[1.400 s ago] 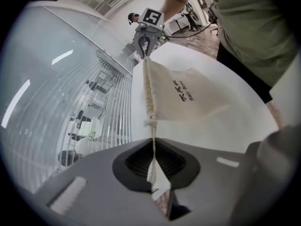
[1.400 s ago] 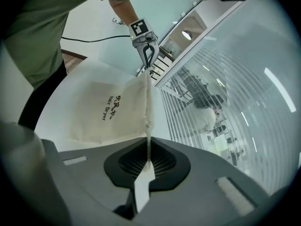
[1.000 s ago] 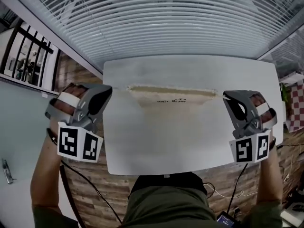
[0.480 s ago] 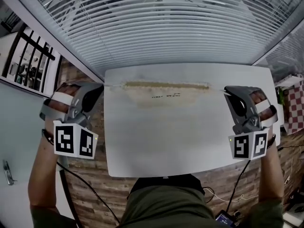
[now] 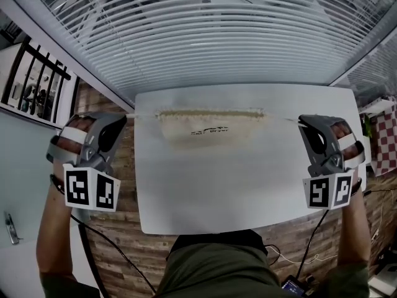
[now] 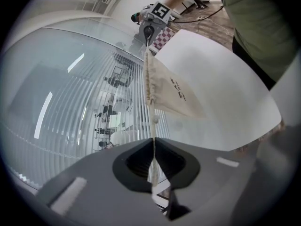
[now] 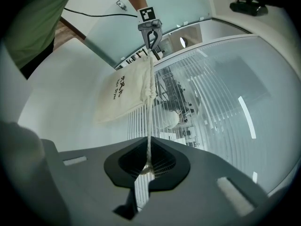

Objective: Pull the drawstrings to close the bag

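Across the far half of the white bench (image 5: 248, 185) the cream bag (image 5: 208, 132) is strung out sideways between our two hands. Its mouth (image 5: 208, 113), along the far edge, is puckered into gathers but not yet bunched tight (whether the bag's lower edge rests on the bench we cannot tell). We judge the pulling step to be under way and unfinished. Our left tongs (image 6: 153, 166) are pinched shut on the left drawstring (image 6: 154, 135), and our right tongs (image 7: 147, 166) are pinched shut on the right drawstring (image 7: 148, 126); both cords run taut and straight to the bag's corners. Next we would need to draw the hands further apart, evenly, keeping both pinches firm so that neither thin cord slips through
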